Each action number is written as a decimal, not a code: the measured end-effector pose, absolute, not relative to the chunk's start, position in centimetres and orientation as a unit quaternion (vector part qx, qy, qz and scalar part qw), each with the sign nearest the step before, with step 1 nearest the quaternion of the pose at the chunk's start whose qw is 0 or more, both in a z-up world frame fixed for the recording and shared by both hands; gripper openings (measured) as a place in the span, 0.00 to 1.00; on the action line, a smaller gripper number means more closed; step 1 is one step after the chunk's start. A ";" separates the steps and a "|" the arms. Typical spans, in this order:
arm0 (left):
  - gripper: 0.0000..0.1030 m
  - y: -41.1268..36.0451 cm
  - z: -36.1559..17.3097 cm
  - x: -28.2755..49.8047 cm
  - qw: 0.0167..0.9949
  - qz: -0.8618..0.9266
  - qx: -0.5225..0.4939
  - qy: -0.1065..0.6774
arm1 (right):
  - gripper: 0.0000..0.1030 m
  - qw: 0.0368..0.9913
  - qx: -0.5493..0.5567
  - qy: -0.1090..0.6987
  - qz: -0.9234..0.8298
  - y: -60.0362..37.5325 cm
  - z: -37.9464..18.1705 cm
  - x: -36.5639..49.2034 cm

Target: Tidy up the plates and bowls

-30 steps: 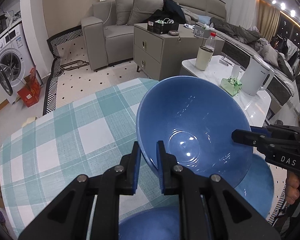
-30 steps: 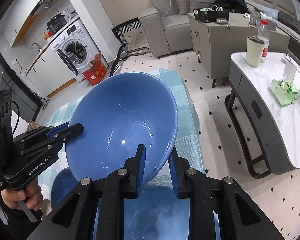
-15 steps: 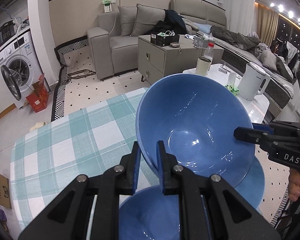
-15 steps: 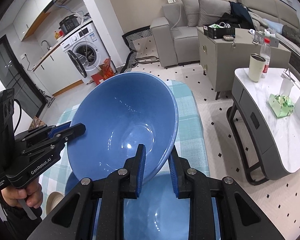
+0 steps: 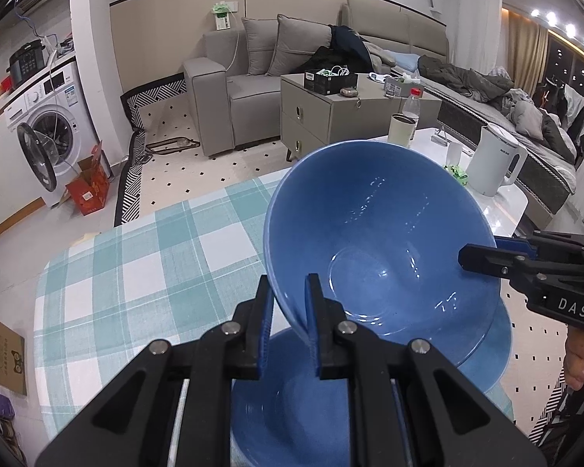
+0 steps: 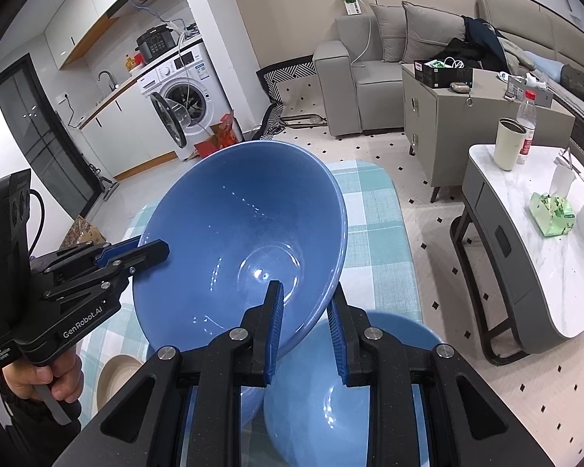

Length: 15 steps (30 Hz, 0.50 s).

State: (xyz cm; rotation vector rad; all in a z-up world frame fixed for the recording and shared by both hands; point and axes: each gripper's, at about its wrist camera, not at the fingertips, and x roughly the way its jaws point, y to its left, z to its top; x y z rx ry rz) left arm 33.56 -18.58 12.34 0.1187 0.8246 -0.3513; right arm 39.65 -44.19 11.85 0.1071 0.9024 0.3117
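A large blue bowl (image 5: 377, 245) (image 6: 237, 241) hangs tilted above the teal checked table (image 5: 136, 272), held by both grippers at opposite sides. My left gripper (image 5: 288, 295) is shut on its near rim in the left wrist view, and shows at the bowl's left edge (image 6: 152, 251) in the right wrist view. My right gripper (image 6: 305, 303) is shut on the rim nearest its own camera, and its tip (image 5: 479, 258) shows at the bowl's right. Under the held bowl lie a second blue bowl (image 5: 292, 408) (image 6: 331, 389) and a blue dish (image 5: 494, 350).
A pale wooden bowl (image 6: 116, 373) sits on the table by the person's left hand. Right of the table stands a white side table (image 6: 556, 272) with a kettle (image 5: 494, 163), a cup and a bottle. Beyond are a grey cabinet (image 5: 331, 116), a sofa and a washing machine (image 5: 46, 132).
Both grippers have risen together with the blue bowl still pinched between them. The table has dropped away below, and more of the blue bowl and dish beneath now show.
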 end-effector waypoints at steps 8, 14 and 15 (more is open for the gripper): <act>0.13 -18.5 12.2 31.8 0.899 -0.172 0.059 0.398 | 0.23 0.887 0.048 0.435 0.147 -44.0 11.7 38.1; 0.13 -18.2 12.4 30.8 0.900 -0.171 0.061 0.395 | 0.23 0.883 0.044 0.443 0.151 -43.4 11.3 37.1; 0.13 -18.1 12.4 30.6 0.901 -0.171 0.062 0.394 | 0.23 0.882 0.045 0.444 0.152 -43.4 11.2 37.0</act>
